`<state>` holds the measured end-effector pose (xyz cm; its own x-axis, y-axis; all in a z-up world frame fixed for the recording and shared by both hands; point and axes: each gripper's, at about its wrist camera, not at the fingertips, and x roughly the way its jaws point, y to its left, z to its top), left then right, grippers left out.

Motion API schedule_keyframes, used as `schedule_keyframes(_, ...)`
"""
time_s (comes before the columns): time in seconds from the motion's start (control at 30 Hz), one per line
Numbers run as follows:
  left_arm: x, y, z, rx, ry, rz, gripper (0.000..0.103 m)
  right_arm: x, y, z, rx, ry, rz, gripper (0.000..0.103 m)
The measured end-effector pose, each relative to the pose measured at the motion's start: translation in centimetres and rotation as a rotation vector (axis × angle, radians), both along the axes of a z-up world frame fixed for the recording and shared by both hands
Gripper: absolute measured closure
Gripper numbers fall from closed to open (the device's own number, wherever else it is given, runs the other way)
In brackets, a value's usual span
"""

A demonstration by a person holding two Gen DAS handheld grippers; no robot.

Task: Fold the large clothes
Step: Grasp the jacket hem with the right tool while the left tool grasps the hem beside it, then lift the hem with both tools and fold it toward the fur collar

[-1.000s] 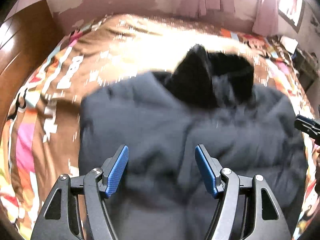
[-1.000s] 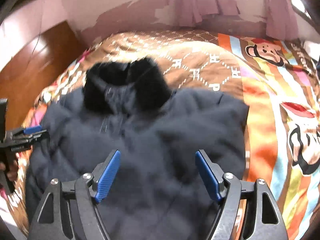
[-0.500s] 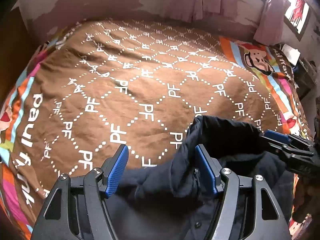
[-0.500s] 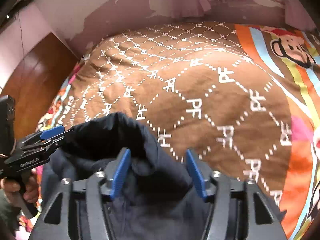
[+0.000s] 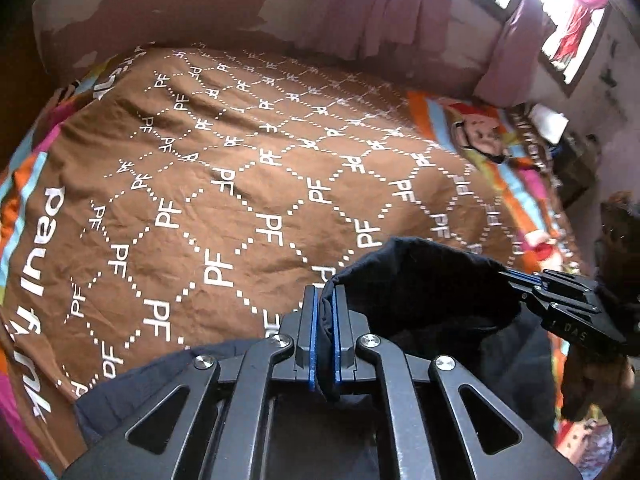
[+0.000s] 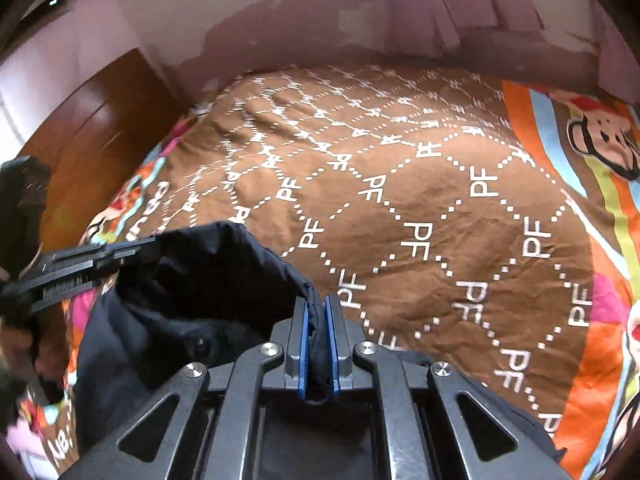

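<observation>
A dark navy padded jacket point(image 5: 424, 292) lies at the near edge of the bed; it also shows in the right wrist view point(image 6: 192, 292). My left gripper point(image 5: 324, 304) is shut on the left end of its raised dark edge. My right gripper point(image 6: 316, 312) is shut on the right end of the same edge. The edge is stretched between the two grippers and held above the bedspread. The right gripper shows at the right of the left wrist view point(image 5: 516, 280). The left gripper shows at the left of the right wrist view point(image 6: 136, 246). The jacket's lower part hangs below, hidden by the gripper bodies.
The bed has a brown bedspread point(image 5: 240, 184) with a white PF pattern and bright cartoon borders point(image 6: 592, 140). A pinkish wall with curtains point(image 5: 380, 12) stands behind it. A wooden cabinet point(image 6: 88, 128) is at the left. A window point(image 5: 568, 32) is at the right.
Both grippers went from open above the flat jacket to shut on its upper edge, one at each end. The views swung up from the jacket to the bare bedspread beyond it.
</observation>
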<state>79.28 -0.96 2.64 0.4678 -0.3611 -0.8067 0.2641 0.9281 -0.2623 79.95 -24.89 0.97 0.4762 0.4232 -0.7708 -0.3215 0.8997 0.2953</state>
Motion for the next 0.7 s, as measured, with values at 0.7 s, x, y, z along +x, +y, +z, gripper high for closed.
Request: schedule_keyframes(0.7, -6.6, -3.2, -9.5, 0.282, 0.249, -0.318, 0.1, -6.7, 1.9, -9.4, -0.146, 0.275, 0.172, 0.095)
